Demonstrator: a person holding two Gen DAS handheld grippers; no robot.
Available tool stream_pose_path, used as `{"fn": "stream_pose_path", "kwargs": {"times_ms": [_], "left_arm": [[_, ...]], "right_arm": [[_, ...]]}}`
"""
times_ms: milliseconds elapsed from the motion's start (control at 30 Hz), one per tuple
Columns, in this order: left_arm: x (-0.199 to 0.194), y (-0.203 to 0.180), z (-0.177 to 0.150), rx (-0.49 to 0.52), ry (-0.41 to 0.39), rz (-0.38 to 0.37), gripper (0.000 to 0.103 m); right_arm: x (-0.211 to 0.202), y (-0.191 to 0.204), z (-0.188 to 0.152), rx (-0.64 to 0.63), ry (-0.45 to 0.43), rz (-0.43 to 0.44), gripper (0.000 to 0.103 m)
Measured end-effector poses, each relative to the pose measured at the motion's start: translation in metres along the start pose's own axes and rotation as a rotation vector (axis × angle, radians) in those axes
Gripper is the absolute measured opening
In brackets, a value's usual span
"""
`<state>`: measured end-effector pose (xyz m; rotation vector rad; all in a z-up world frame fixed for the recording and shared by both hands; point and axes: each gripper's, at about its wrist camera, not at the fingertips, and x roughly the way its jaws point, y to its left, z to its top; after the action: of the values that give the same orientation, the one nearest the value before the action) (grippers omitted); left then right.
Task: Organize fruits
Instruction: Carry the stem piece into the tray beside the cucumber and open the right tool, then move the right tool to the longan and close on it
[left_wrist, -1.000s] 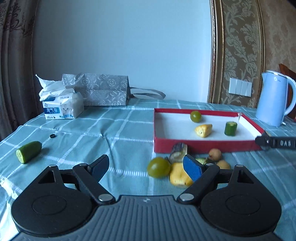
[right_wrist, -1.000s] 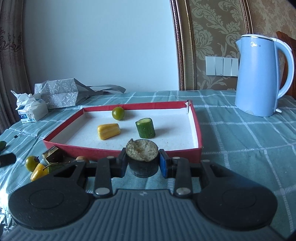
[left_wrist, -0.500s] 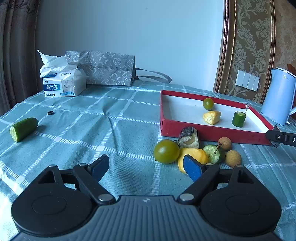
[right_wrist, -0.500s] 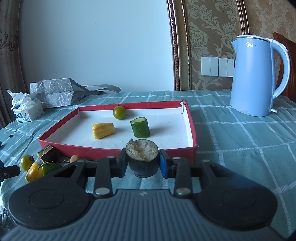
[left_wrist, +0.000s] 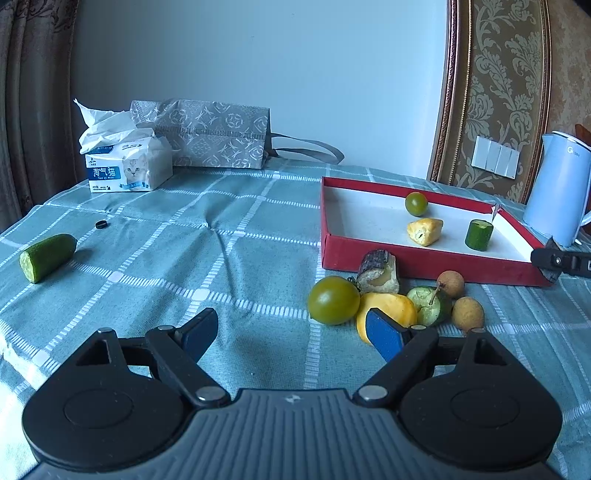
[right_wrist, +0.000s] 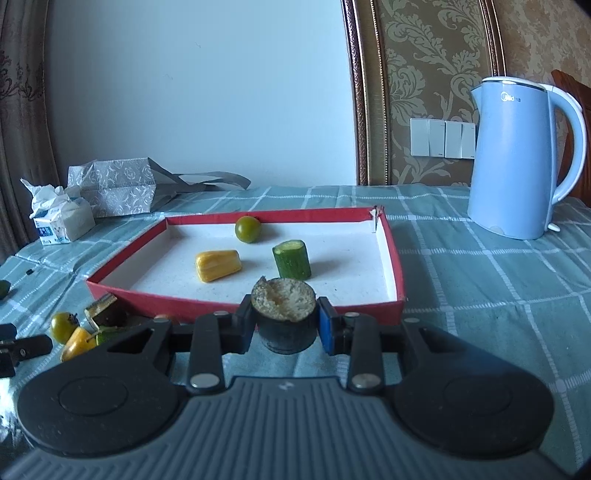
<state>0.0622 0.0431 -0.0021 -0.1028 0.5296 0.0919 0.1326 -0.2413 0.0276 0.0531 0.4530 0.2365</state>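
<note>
My right gripper (right_wrist: 285, 325) is shut on a dark stub with a pale cut top (right_wrist: 283, 295), held just before the near wall of the red box (right_wrist: 391, 236). The box holds a green tomato (right_wrist: 248, 229), a yellow piece (right_wrist: 218, 265) and a cucumber chunk (right_wrist: 292, 259). My left gripper (left_wrist: 291, 334) is open and empty above the cloth. Ahead and right of it lies a pile: a green tomato (left_wrist: 333, 300), a yellow fruit (left_wrist: 391, 306), a dark cut piece (left_wrist: 378, 266), a green fruit (left_wrist: 430, 304) and two longans (left_wrist: 467, 313). A cucumber half (left_wrist: 46, 252) lies far left.
A blue kettle (right_wrist: 517, 158) stands right of the box. A tissue pack (left_wrist: 127, 166) and a grey gift bag (left_wrist: 218, 134) stand at the back left. A small black ring (left_wrist: 101, 224) lies on the checked tablecloth (left_wrist: 184, 258). The right gripper's tip (left_wrist: 561, 260) shows at the box's near right corner.
The left gripper has risen and come closer to the fruit pile, staying open. The right gripper has edged toward the box with the stub still held.
</note>
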Motion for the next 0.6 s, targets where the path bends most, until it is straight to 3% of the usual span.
{"fn": "stream_pose_path", "kwargs": {"times_ms": [400,433,467,533,600], "left_arm": [[0.000,-0.001,0.000,0.003,0.002,-0.004,0.087],[0.000,-0.001,0.000,0.004,0.003,-0.005,0.087],[0.000,-0.001,0.000,0.005,0.003,-0.007,0.087],[0.000,-0.001,0.001,0.005,0.004,-0.008,0.087],[0.001,-0.002,0.001,0.007,0.006,-0.009,0.087]], "right_arm": [[0.057,-0.002,0.039,-0.027,0.038,-0.063,0.033],[0.063,-0.004,0.040,-0.023,0.043,-0.070,0.035],[0.067,-0.006,0.039,-0.020,0.037,-0.086,0.050],[0.069,-0.007,0.037,-0.016,0.020,-0.106,0.067],[0.064,-0.008,0.035,0.009,0.010,-0.083,0.069]]}}
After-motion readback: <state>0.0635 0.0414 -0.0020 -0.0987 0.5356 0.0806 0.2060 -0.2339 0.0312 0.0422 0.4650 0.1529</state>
